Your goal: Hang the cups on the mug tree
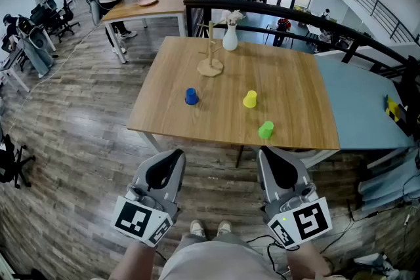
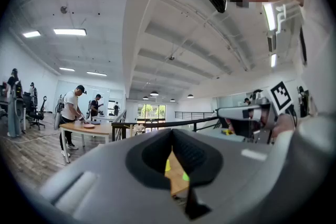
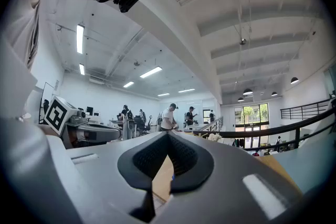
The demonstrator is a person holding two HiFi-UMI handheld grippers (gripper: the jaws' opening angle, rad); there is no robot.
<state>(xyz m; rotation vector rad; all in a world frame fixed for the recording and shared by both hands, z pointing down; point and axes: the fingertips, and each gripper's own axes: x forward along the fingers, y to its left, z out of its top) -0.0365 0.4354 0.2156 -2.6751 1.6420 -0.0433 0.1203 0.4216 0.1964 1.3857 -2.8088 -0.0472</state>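
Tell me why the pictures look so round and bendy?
Head view: the wide lens bends the table and floorboards. Left gripper view: a round picture with black corners, the left claw big and blurry. Right gripper view: the same, ceiling beams curving.

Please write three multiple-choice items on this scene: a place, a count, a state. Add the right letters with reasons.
1. The mug tree stands: A. on the far part of the table, beside the white vase; B. on the floor; C. at the table's near edge.
2. Cups on the table: A. two; B. three; C. five.
3. The left gripper and right gripper are: A. shut, empty; B. wide open; C. shut on a cup.
Answers: 1 A, it stands next to the vase; 2 B, blue cup, yellow cup, green cup; 3 A, jaws together, nothing between.
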